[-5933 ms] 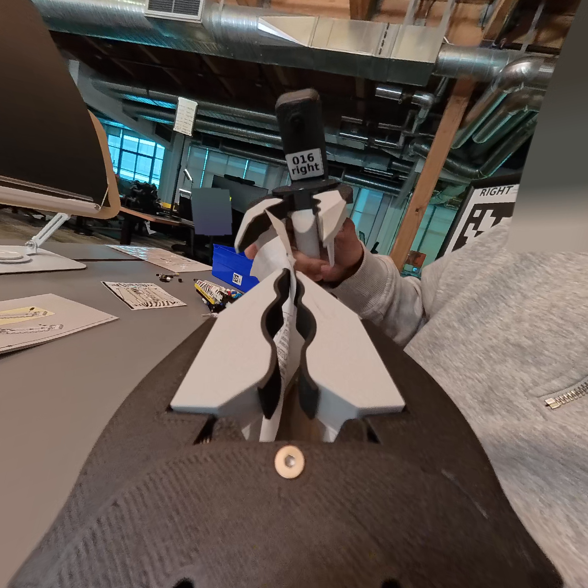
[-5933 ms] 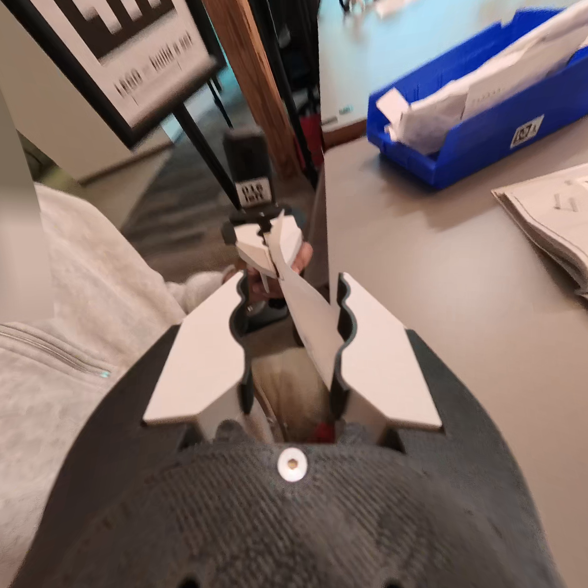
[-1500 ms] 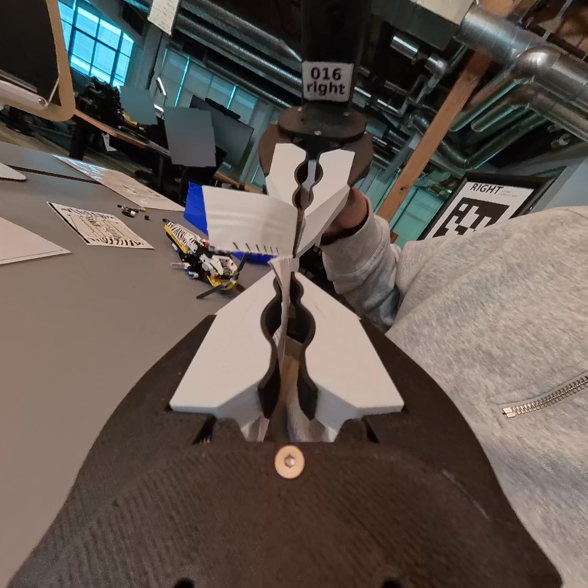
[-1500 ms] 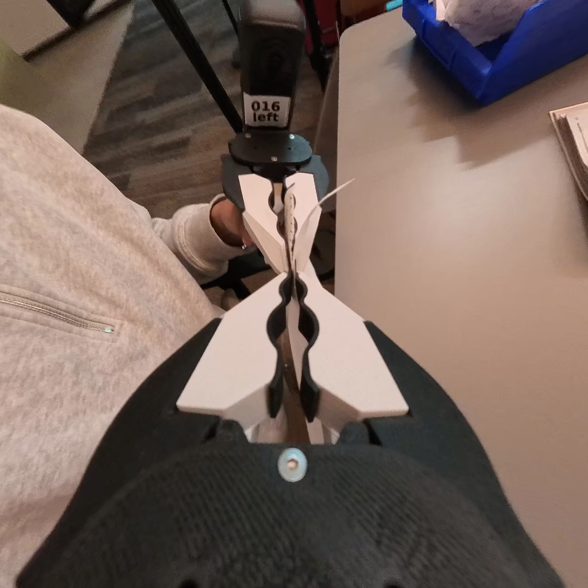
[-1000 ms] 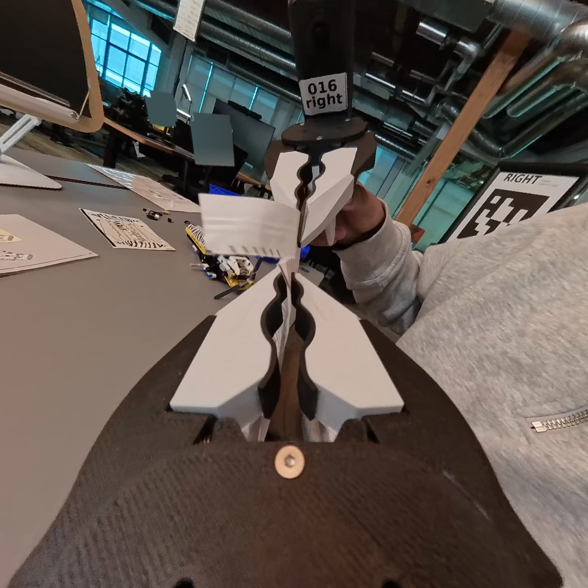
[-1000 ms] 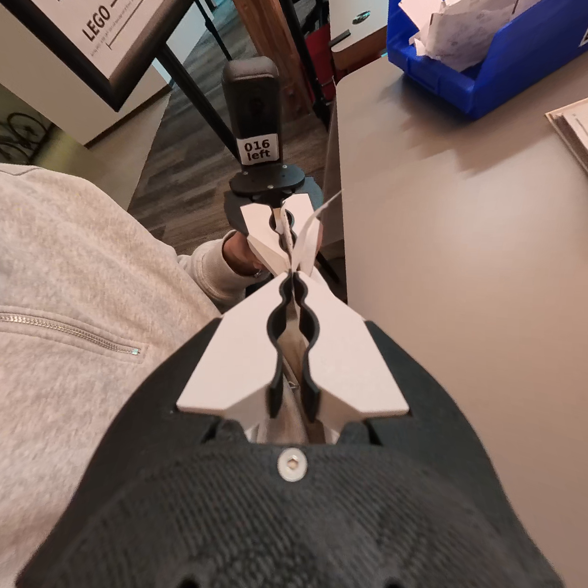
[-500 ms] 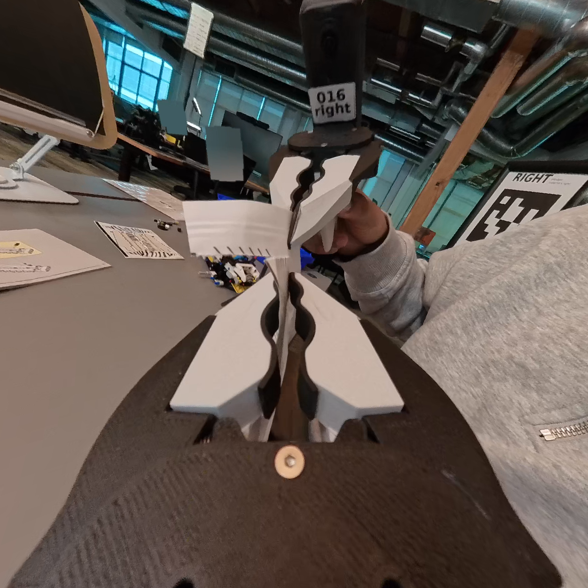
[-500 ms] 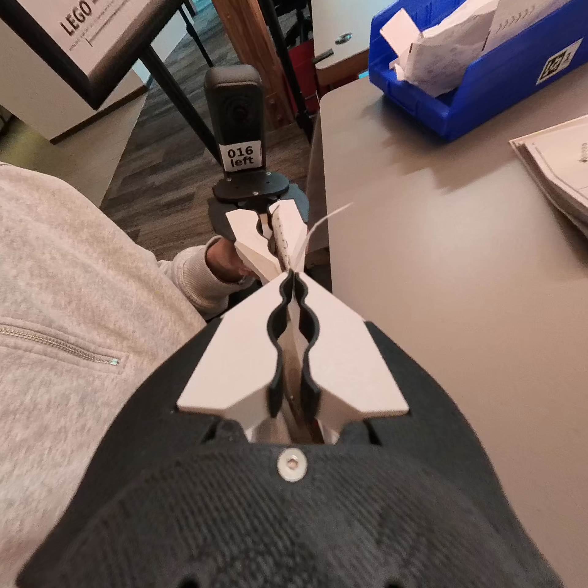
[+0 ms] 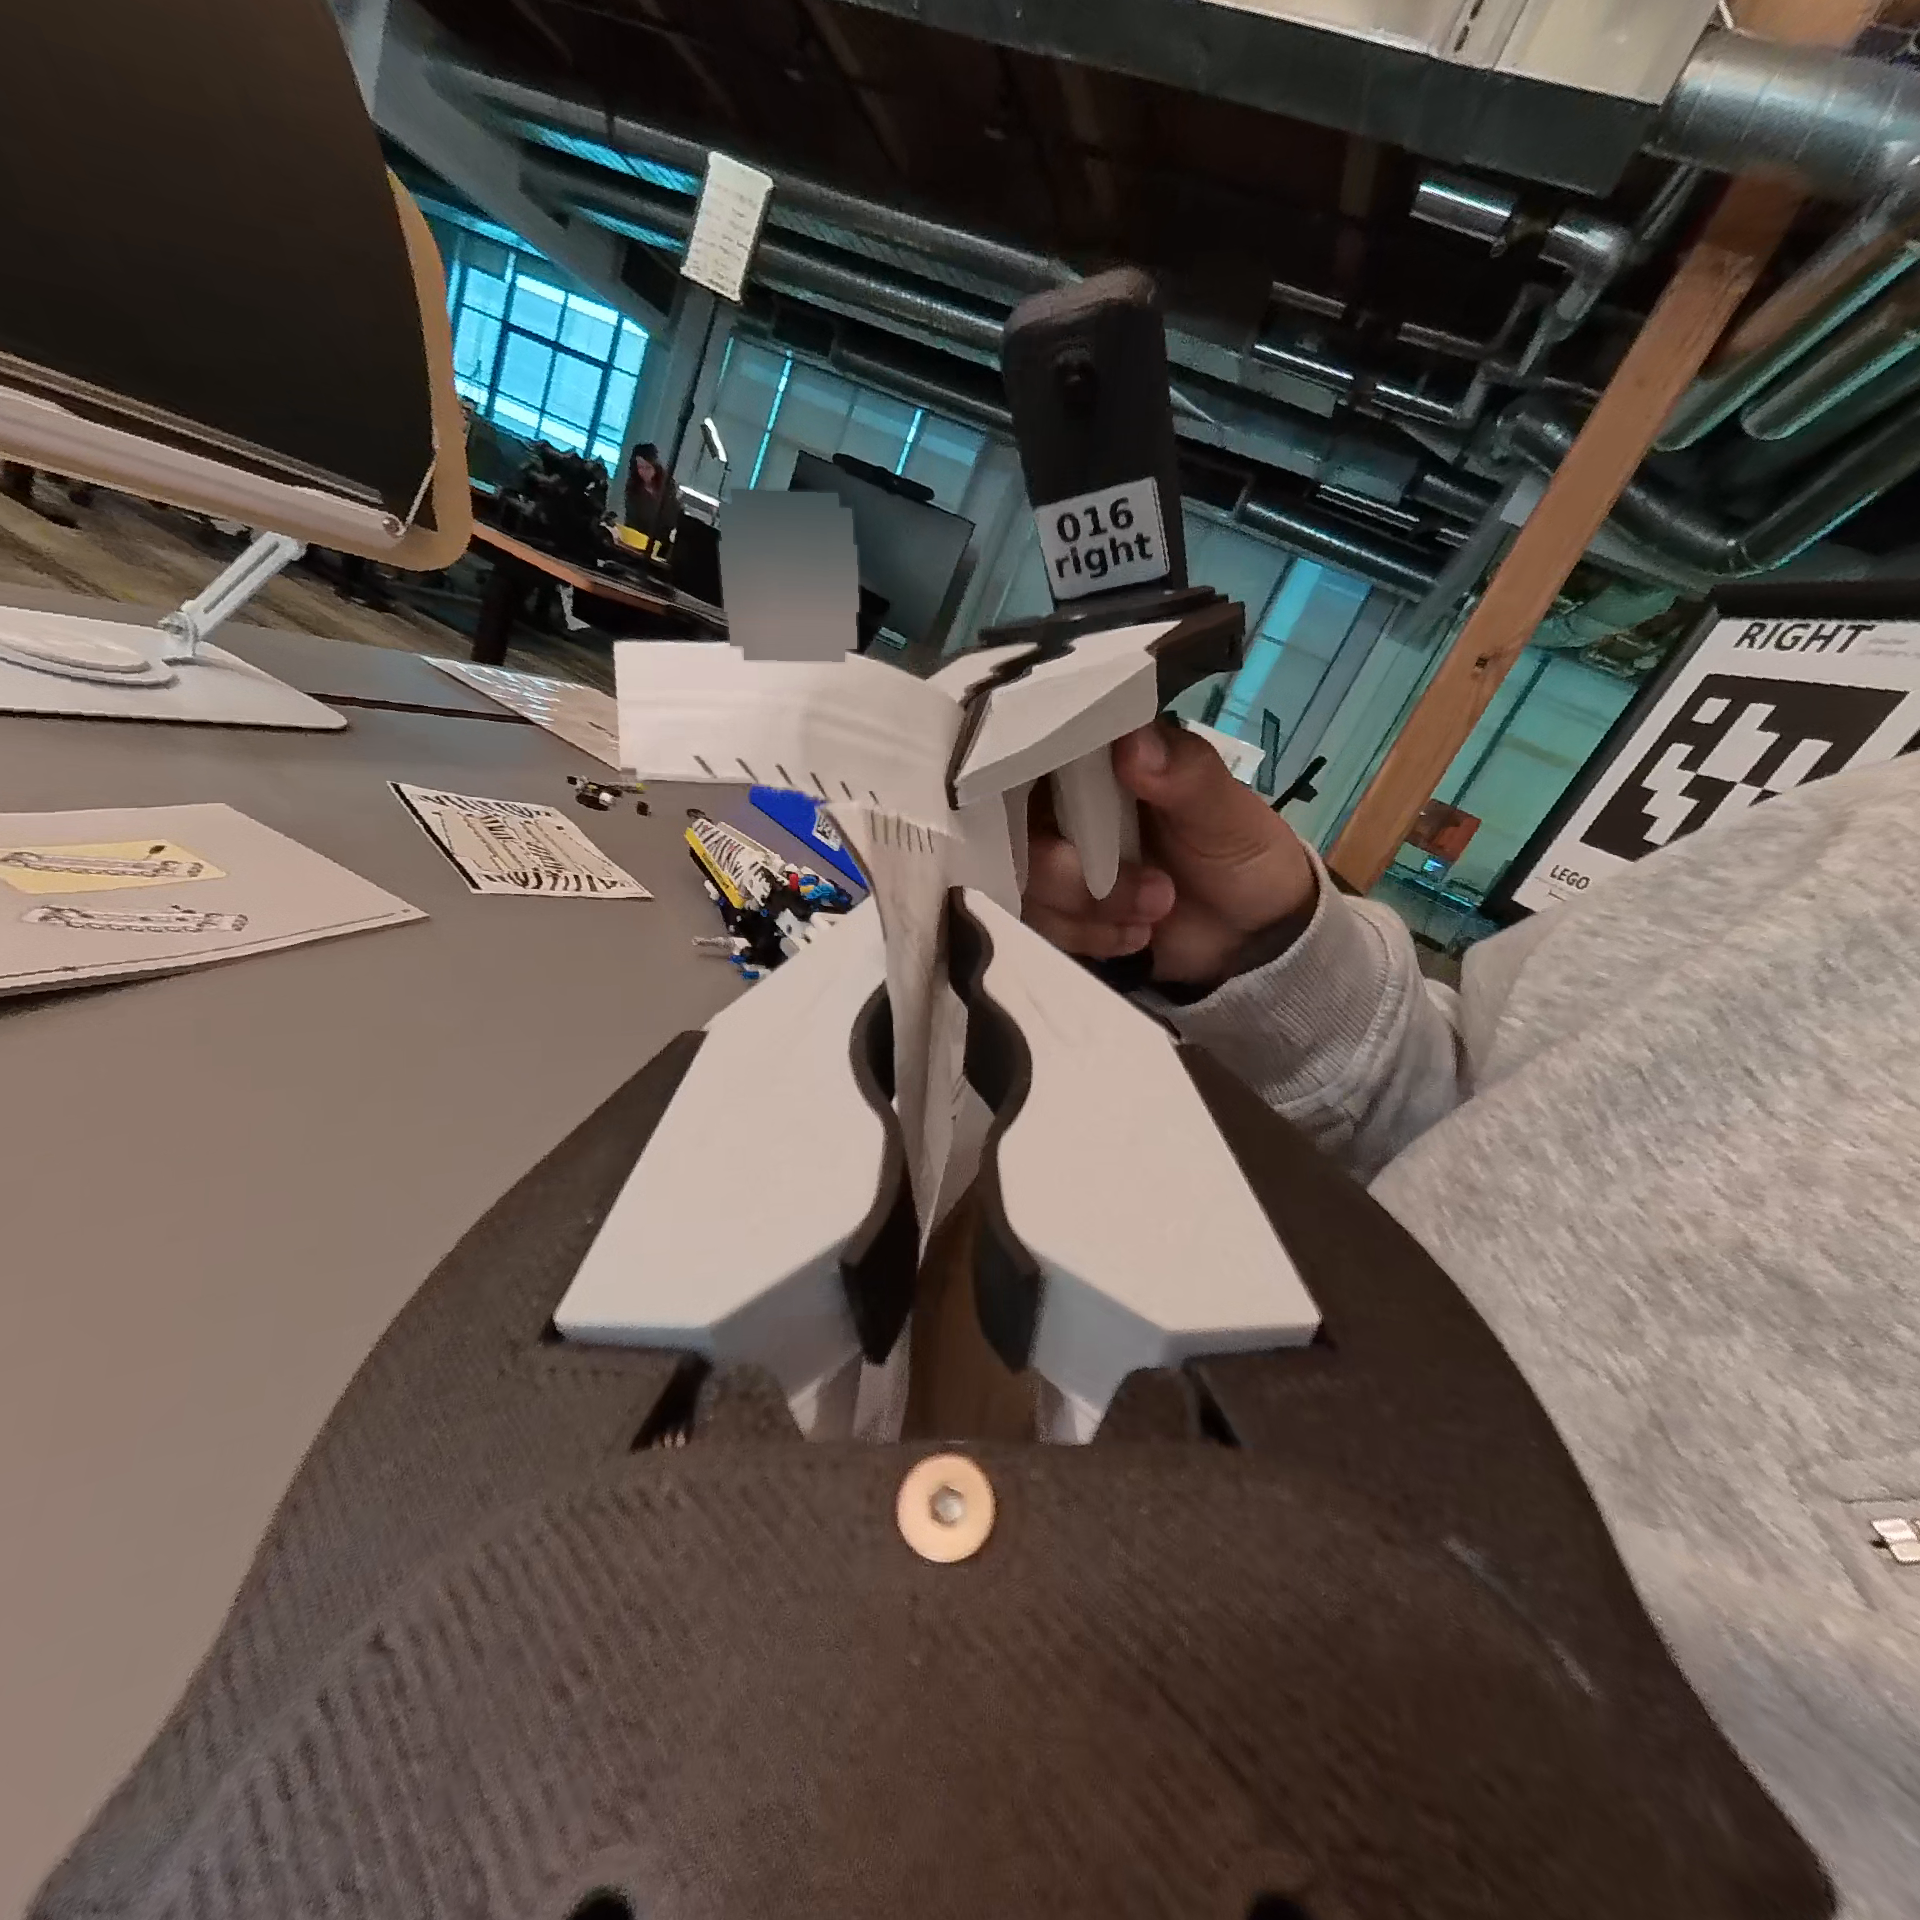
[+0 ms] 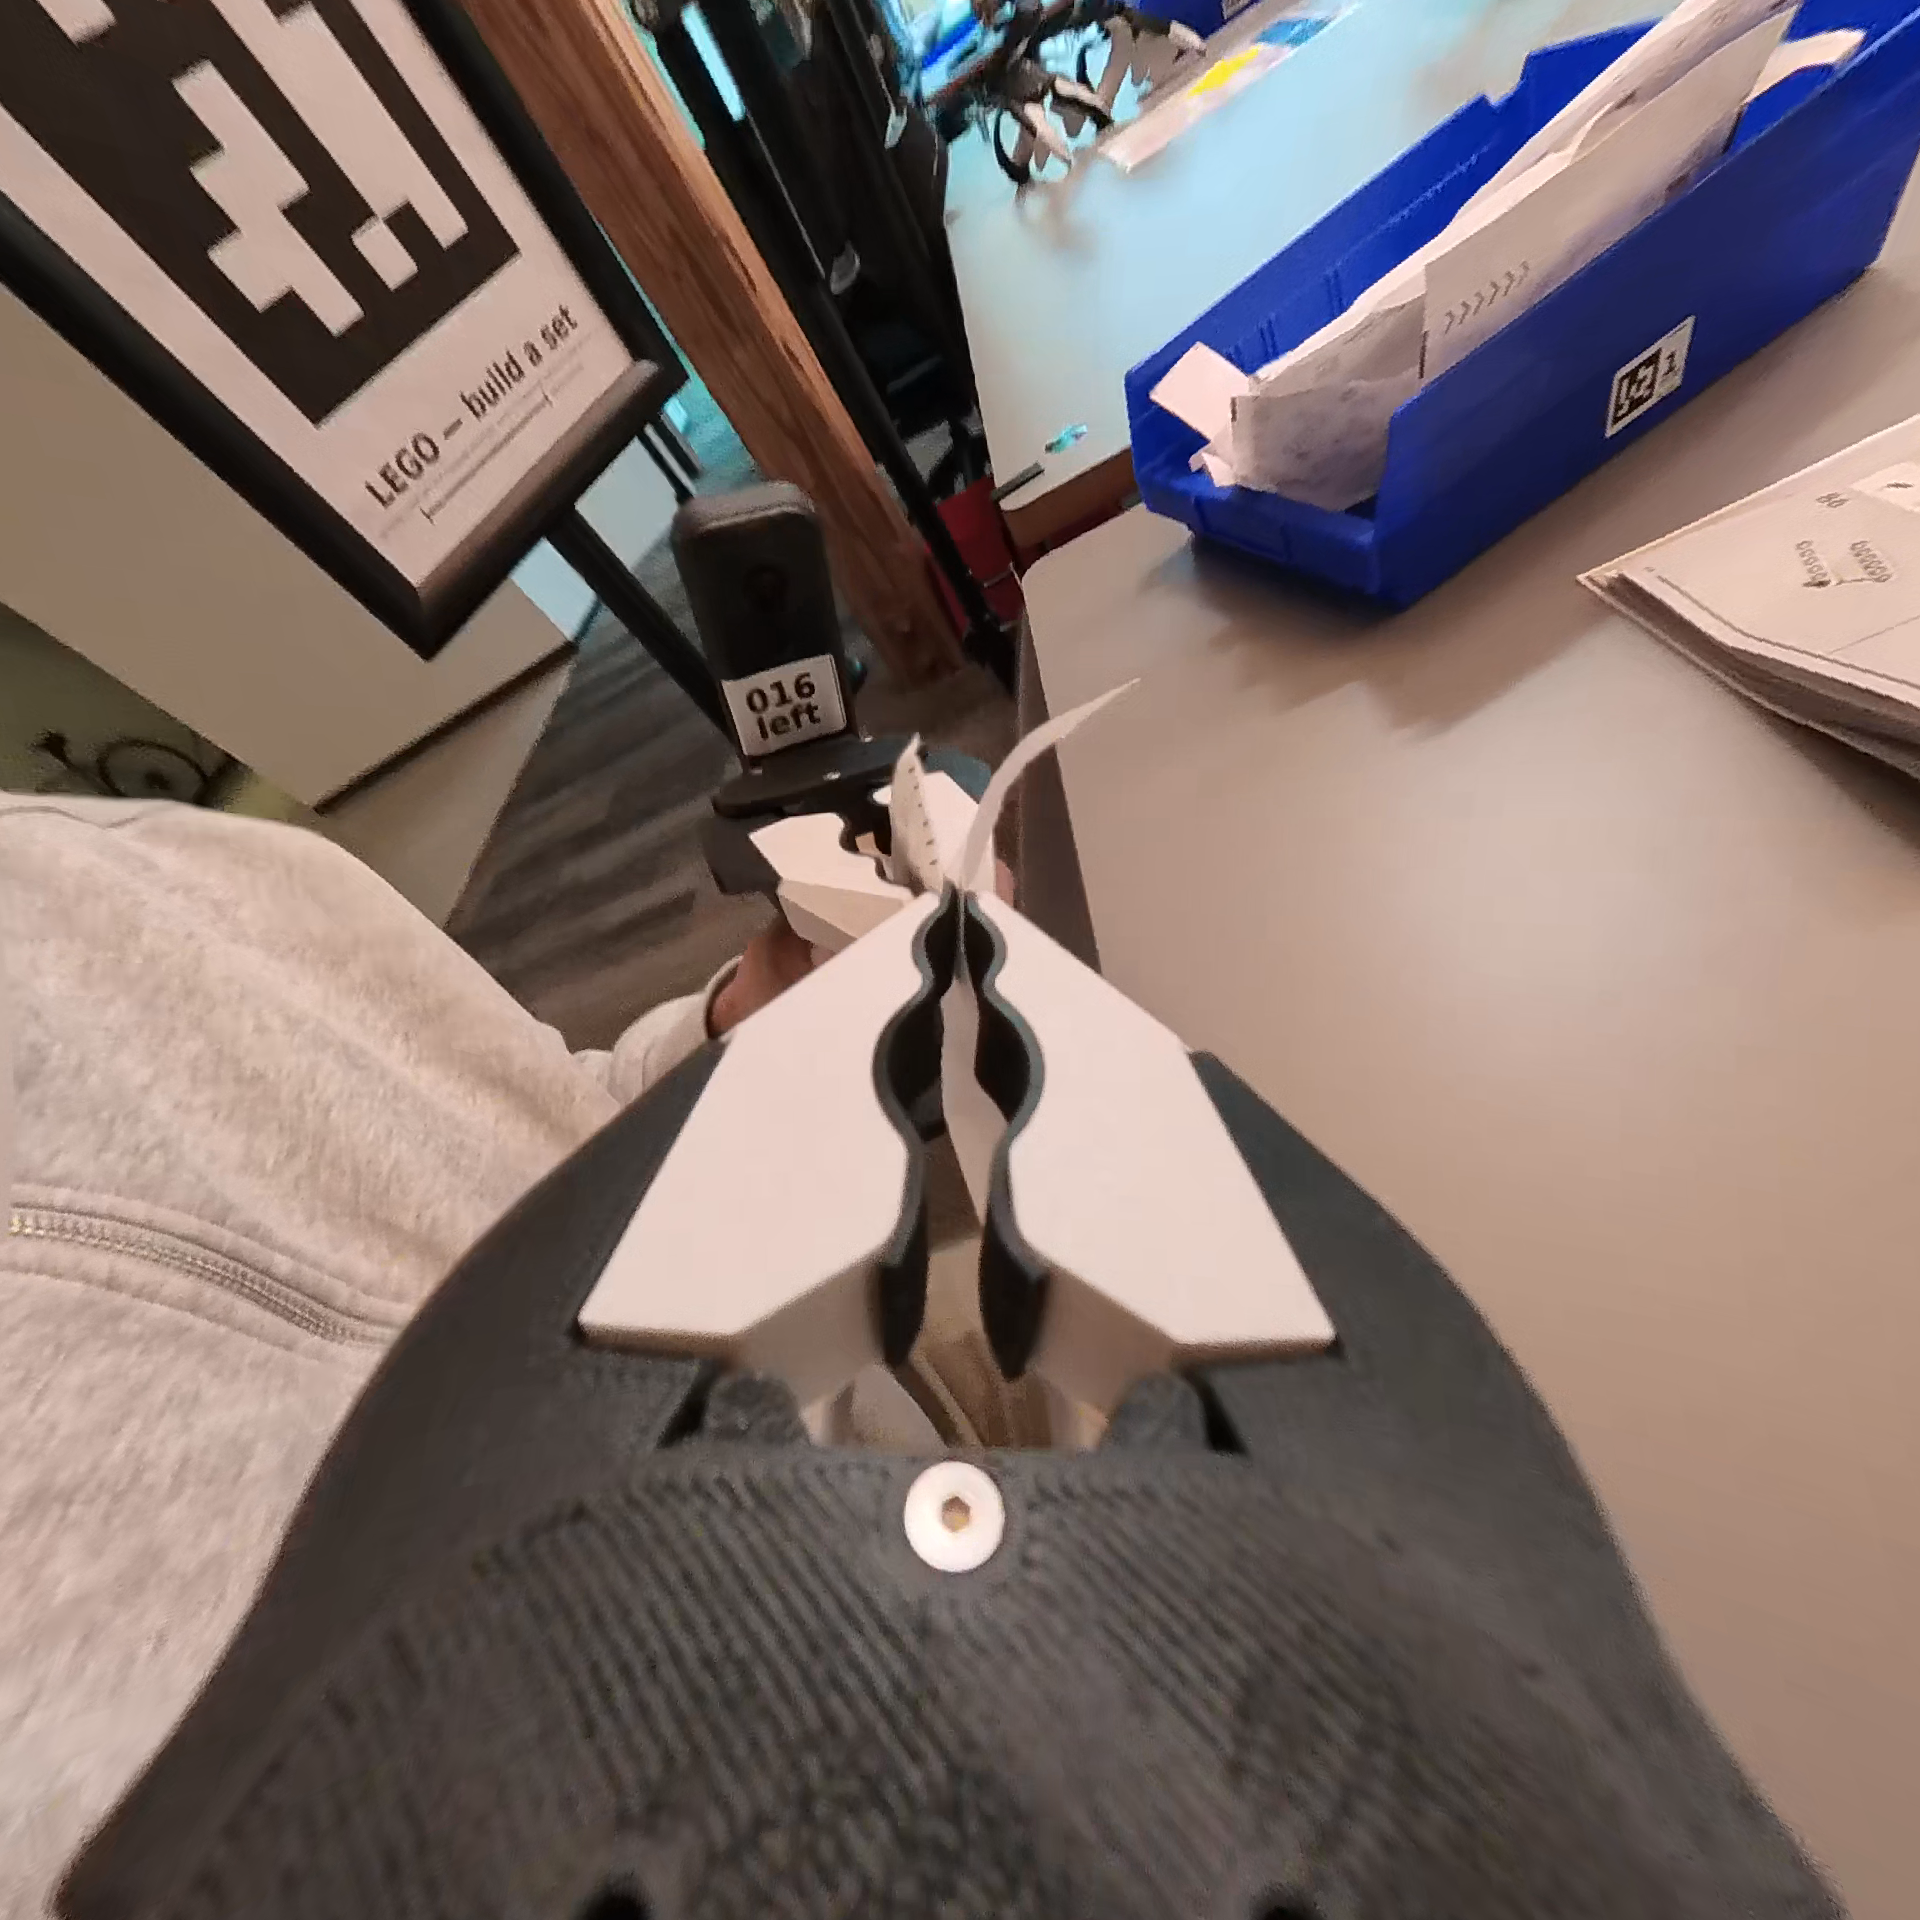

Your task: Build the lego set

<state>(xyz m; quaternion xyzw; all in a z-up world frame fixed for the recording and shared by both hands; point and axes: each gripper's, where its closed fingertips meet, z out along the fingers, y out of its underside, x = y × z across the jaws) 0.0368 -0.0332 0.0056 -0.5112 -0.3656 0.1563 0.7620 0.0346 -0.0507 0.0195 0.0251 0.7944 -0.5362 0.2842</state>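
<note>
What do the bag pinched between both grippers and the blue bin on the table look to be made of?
Bag: looks like thin matte white paper. It creases sharply, curls at the free end, and has a row of printed tick marks.
Blue bin: appears to be rigid moulded plastic with a slight sheen, straight ribbed walls and a sticker on its front.

White paper bag [image 9: 914,821], torn open, pinched upright midair

Lighting is even and moderately bright indoors, with cool daylight entering through the far windows [image 9: 545,364] while the ceiling stays dim. Both views bow strongly at the edges. The grey sleeve [image 10: 208,1091] is smeared by motion blur, and the blue bin [image 10: 1455,436] casts a soft shadow on the tabletop [image 10: 1507,987].
</note>
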